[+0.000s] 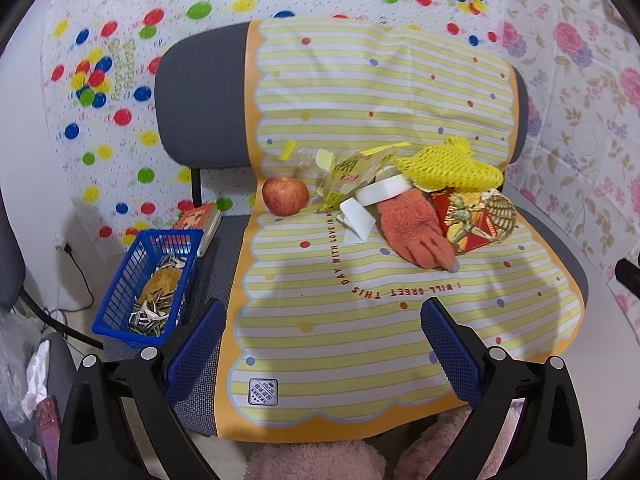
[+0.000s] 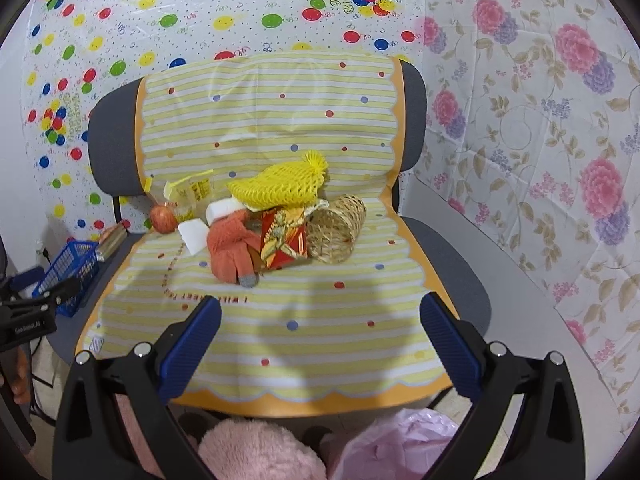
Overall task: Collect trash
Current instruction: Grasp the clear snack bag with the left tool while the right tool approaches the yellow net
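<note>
A pile lies at the back of a chair seat covered by a yellow striped sheet (image 1: 360, 332): a yellow foam fruit net (image 1: 448, 168), crumpled yellow wrappers (image 1: 352, 176), white foam pieces (image 1: 360, 212), an orange glove (image 1: 416, 232), a red printed packet (image 1: 468, 220), a wicker basket (image 2: 336, 232) and an apple (image 1: 285, 196). A blue basket (image 1: 148, 284) holding seed shells and scraps stands at the seat's left edge. My left gripper (image 1: 322, 344) is open and empty over the front of the seat. My right gripper (image 2: 320, 340) is open and empty, also short of the pile.
A book (image 1: 200, 220) lies behind the blue basket. Patterned plastic sheets (image 2: 540, 140) cover the walls. A pink plastic bag (image 2: 400, 444) and pink fluffy fabric (image 2: 260, 452) lie below the seat's front edge. Cables (image 1: 76, 264) run down the left wall.
</note>
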Motion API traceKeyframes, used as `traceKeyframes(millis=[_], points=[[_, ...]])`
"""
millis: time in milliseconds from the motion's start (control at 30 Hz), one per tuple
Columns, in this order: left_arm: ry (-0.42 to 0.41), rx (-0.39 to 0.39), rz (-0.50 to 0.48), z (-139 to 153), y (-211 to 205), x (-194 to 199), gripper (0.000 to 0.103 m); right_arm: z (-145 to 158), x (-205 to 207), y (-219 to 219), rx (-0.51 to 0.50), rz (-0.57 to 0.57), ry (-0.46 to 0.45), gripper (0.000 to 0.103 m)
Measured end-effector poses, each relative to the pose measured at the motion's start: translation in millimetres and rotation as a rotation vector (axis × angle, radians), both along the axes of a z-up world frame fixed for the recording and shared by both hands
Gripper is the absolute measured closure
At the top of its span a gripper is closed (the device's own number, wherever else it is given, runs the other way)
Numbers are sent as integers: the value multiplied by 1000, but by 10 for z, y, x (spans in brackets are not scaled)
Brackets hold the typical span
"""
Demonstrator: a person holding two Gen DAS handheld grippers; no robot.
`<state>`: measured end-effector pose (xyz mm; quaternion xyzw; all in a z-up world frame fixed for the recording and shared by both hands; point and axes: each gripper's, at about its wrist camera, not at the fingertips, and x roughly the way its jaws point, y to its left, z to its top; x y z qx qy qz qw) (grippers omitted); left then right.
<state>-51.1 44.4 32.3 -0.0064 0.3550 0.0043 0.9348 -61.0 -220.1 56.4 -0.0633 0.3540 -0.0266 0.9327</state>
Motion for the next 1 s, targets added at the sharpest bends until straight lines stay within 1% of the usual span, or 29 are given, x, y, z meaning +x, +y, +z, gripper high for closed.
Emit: traceKeyframes(millis=[133, 233, 300, 400, 467, 533, 567, 600, 667, 733, 767, 833, 933, 1000], points=[[17, 21, -12, -73, 14, 147, 7, -36, 208, -4, 28, 11, -21, 6], [18, 50, -23, -115, 3, 286, 7, -60, 350, -25, 85, 24, -43, 6], [19, 55, -34, -135, 3, 399, 7, -91, 444, -20, 91, 30, -40, 6], [25, 29, -66, -140, 15, 579, 7, -150, 596, 41, 50, 46, -27, 6], [22, 7, -88, -151, 20, 715, 7, -193, 705, 76, 39, 59, -16, 6], [24, -10, -102, -175, 12, 820, 7, -222, 778, 71, 68, 66, 3, 6], [24, -17, -109, -183, 4, 872, 7, -245, 846, 76, 66, 71, 8, 6], [16, -20, -117, -186, -4, 939, 7, -257, 875, 72, 89, 73, 24, 6], [2, -12, -125, -186, -30, 1052, 7, -284, 971, 86, 78, 74, 33, 6], [-11, 8, -133, -184, -79, 1204, 7, -295, 1025, 92, 103, 77, 42, 6], [-15, 24, -129, -188, -99, 1267, 8, -308, 1077, 88, 99, 79, 43, 6], [-22, 30, -133, -192, -117, 1376, 9, -321, 1135, 98, 91, 79, 40, 6], [-34, 47, -168, -201, -165, 1565, 12, -345, 1221, 116, 57, 76, 27, 6], [-53, 79, -192, -214, -213, 1672, 12, -365, 1278, 101, 72, 88, 34, 6]])
